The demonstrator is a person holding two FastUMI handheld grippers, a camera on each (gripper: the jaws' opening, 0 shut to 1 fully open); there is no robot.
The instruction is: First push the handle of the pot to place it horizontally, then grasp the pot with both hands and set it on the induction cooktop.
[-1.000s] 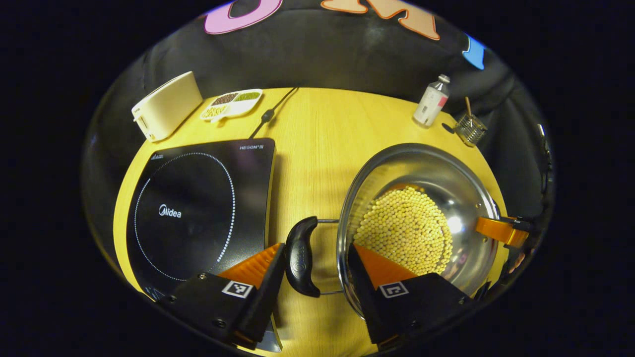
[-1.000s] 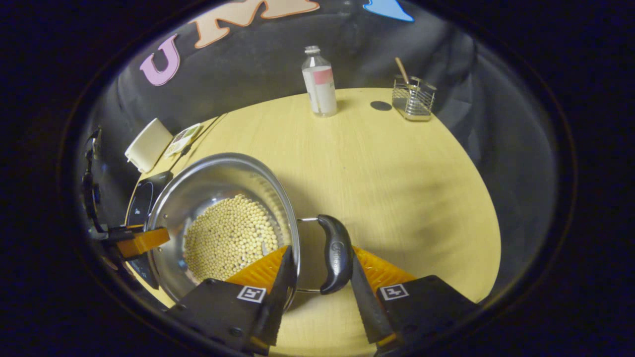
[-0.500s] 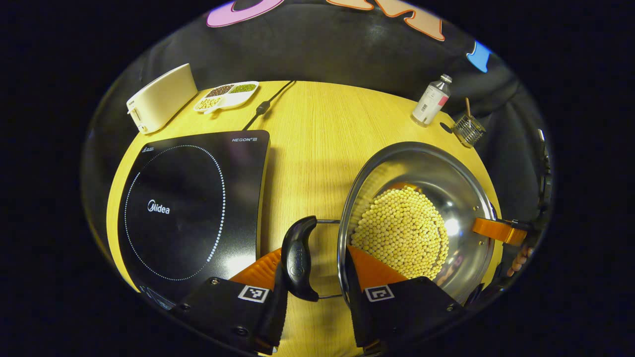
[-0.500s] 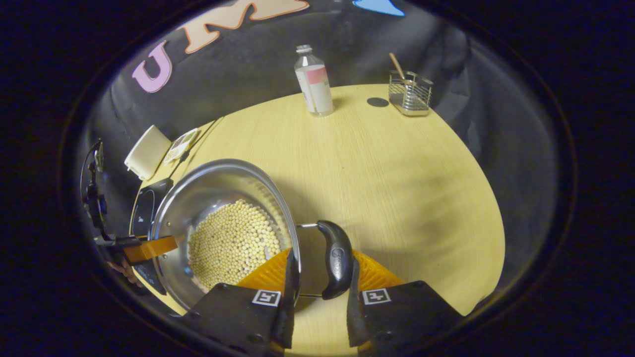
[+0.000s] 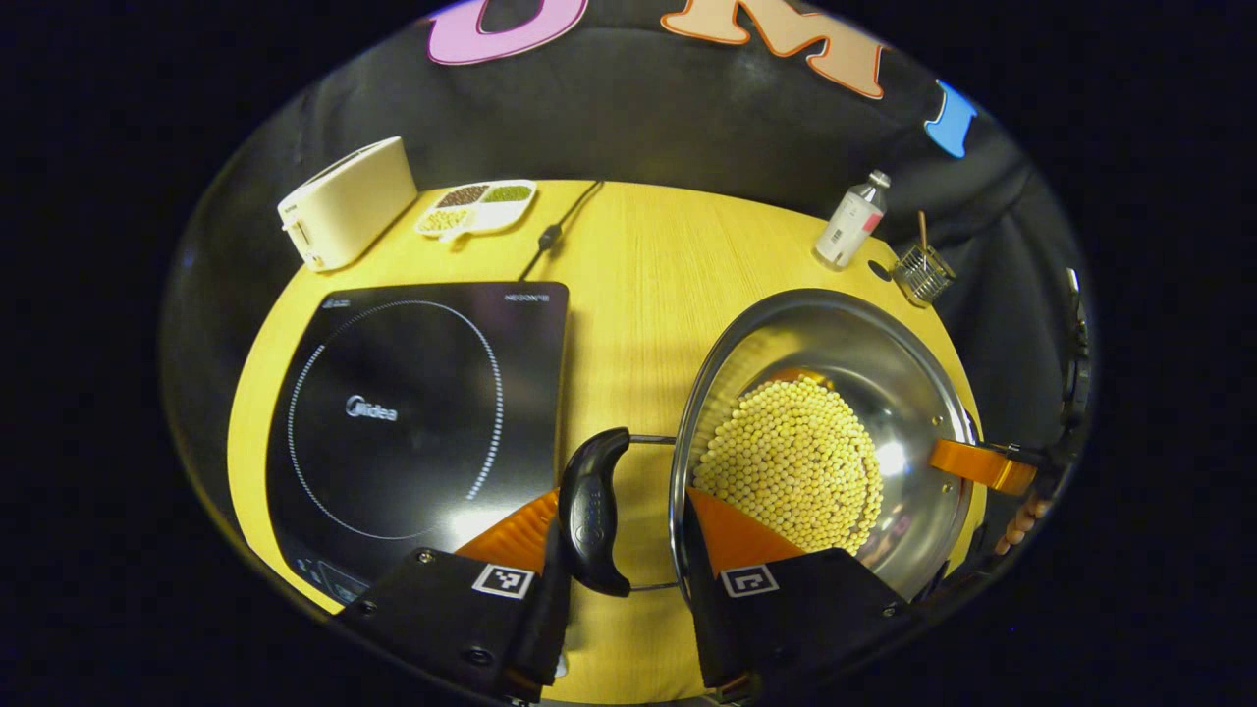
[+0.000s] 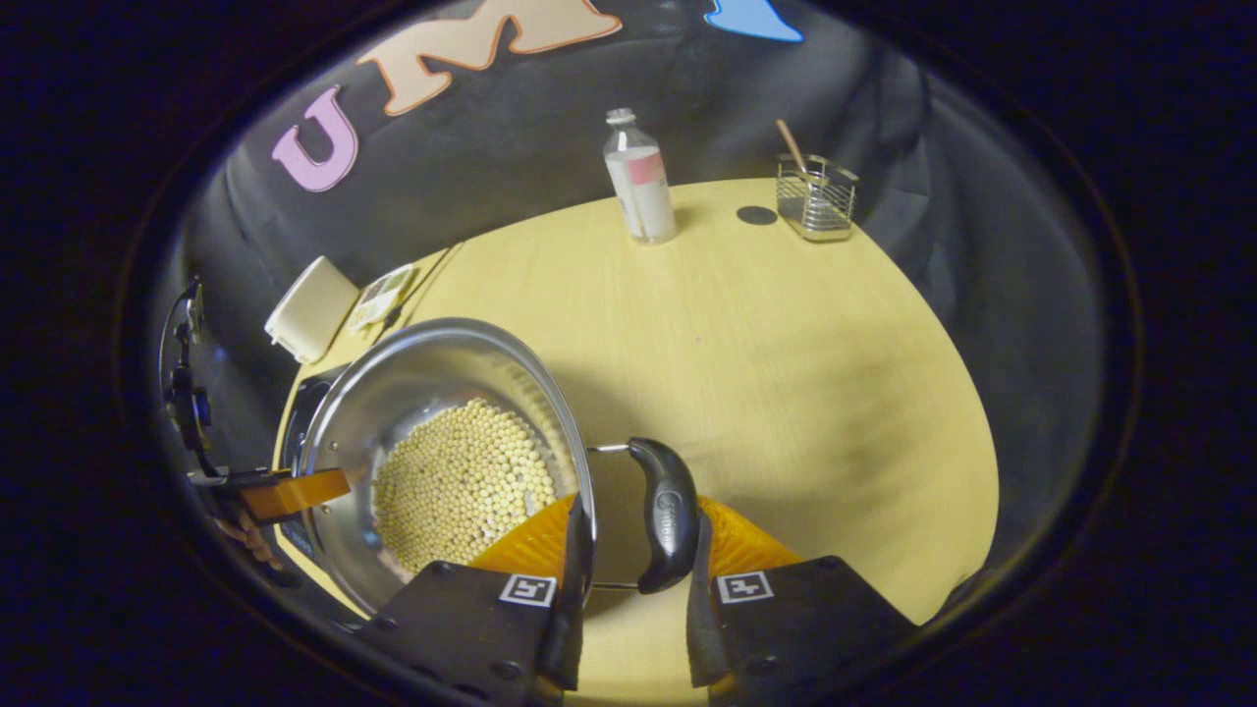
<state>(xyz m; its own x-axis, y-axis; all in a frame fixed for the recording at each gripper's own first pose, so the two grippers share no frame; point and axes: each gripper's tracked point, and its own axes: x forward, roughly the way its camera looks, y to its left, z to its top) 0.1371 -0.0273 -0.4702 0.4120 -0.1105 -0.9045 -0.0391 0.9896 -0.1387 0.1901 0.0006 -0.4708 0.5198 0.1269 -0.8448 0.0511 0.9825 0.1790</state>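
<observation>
A steel pot (image 5: 918, 388) with yellow beans (image 5: 795, 462) has a black handle on each side. My left gripper (image 5: 624, 535) is shut on the near handle (image 5: 592, 511), one finger outside it, the other inside the pot's rim. In the right gripper view my right gripper (image 6: 633, 550) is shut the same way on the opposite handle (image 6: 666, 516) of the pot (image 6: 422, 378). The black induction cooktop (image 5: 393, 412) lies flat to the left of the pot, a strip of table between them; its corner (image 6: 300, 403) peeks out behind the pot's far rim.
A cream toaster (image 5: 349, 201), a divided dish of beans (image 5: 476, 206) and the cooktop's cable (image 5: 550, 236) sit at the table's back left. A bottle (image 6: 640, 182) and a wire basket (image 6: 815, 191) stand at the back right. A hand (image 5: 1021, 516) holds the far gripper.
Both grippers closed from open onto the pot's handles. In the last half second the cooktop slid right in the left gripper view and the table looks slightly farther away.
</observation>
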